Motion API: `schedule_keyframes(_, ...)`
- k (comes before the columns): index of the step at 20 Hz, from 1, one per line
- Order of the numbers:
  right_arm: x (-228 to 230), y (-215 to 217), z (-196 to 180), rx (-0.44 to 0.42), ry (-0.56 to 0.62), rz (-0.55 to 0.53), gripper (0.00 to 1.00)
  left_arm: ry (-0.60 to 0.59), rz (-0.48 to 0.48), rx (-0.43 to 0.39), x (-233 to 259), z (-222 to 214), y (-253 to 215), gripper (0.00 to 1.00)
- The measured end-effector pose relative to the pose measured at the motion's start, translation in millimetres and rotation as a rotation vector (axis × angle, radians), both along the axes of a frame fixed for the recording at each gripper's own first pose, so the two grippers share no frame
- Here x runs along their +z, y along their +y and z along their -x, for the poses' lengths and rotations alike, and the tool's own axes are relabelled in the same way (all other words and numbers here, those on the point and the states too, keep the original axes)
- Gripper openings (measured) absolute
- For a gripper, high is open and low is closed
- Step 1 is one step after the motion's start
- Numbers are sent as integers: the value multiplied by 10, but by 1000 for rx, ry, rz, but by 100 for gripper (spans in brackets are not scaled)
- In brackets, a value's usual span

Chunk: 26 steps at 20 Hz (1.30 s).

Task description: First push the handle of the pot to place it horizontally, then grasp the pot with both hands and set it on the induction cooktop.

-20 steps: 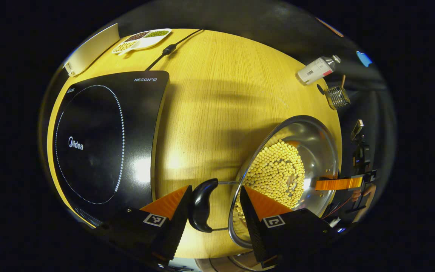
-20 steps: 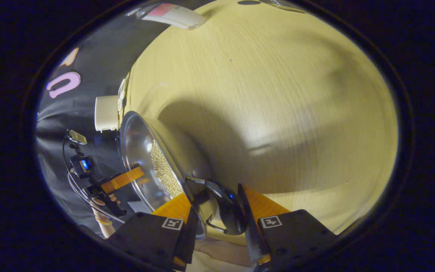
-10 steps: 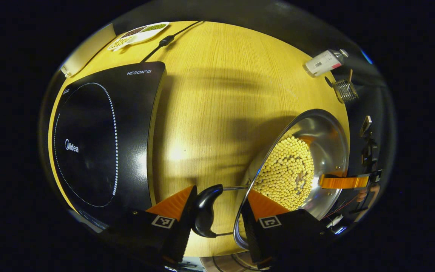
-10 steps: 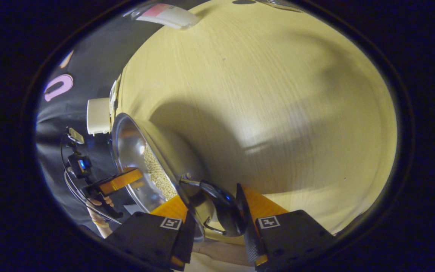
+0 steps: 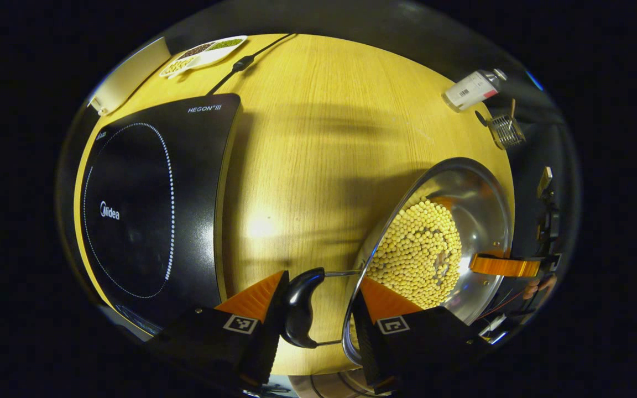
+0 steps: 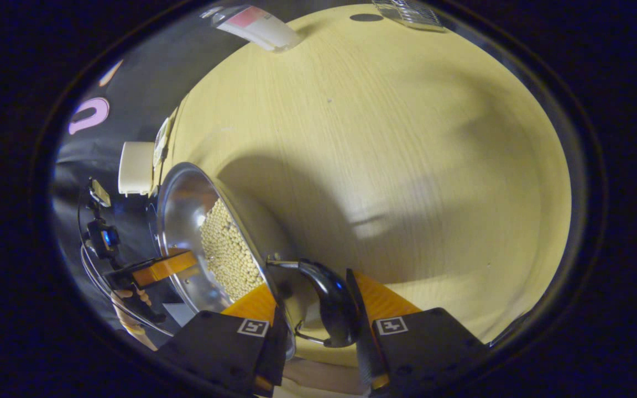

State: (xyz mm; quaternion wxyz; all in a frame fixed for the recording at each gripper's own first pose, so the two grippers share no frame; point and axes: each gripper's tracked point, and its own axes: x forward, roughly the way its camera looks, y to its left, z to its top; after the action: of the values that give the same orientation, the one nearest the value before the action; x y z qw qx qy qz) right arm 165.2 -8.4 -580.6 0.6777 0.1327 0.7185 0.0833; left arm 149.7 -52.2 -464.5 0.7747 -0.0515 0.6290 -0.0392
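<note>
Holding a mound of small pale yellow beads, a shiny steel pot is seen above the wooden table, to the right of the induction cooktop and well apart from it. Whether its base touches the wood cannot be told, as the underside is hidden.

In the left gripper view, a glossy black curved handle on a thin wire loop is bracketed by the left gripper. One finger lies against the handle, the other inside the rim; a firm clamp cannot be confirmed.

In the right gripper view, the opposite black handle is flanked by the right gripper, whose fingers sit close on either side of handle and rim; contact is hard to judge.

The cooktop is a flat black glass slab with a dotted white ring; the words "Midea" and "HEGON III" can be read.

A white sectioned dish, a black cable, a lying bottle and a wire basket are set along the table's far edges.
</note>
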Motion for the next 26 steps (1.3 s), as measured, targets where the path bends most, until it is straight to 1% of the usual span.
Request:
schedule_keyframes(2, 13, -15, -6, 7, -22, 11, 55, -14, -15, -21, 31, 3, -15, 64)
schedule_keyframes(5, 40, -3, -11, 10, -56, 15, 55, -31, -11, -30, 102, 25, -43, 64)
schedule_keyframes(6, 55, -16, 7, 13, -63, 18, 50, -30, -9, -31, 136, 57, -56, 63)
schedule_keyframes(8, 196, -79, 105, 17, -62, 30, 50, -13, -4, -34, 167, 144, -81, 63)
schedule_keyframes(9, 259, -121, 145, 21, -68, 35, 50, -8, 2, -36, 193, 198, -99, 65)
schedule_keyframes(11, 340, -179, 209, 24, -79, 38, 50, -10, 13, -36, 270, 306, -143, 61)
schedule_keyframes(12, 381, -199, 250, 22, -83, 39, 50, -15, 16, -40, 306, 357, -148, 63)
schedule_keyframes(15, 447, -174, 355, 16, -95, 45, 50, -20, 20, -57, 380, 474, -167, 63)
schedule_keyframes(16, 512, -196, 430, 7, -96, 49, 55, -22, 23, -62, 411, 517, -175, 64)
schedule_keyframes(21, 698, -253, 681, -37, -126, 69, 55, -32, 40, -99, 498, 678, -160, 63)
schedule_keyframes(26, 840, -161, 997, -95, -154, 97, 55, -52, 54, -175, 590, 811, -26, 64)
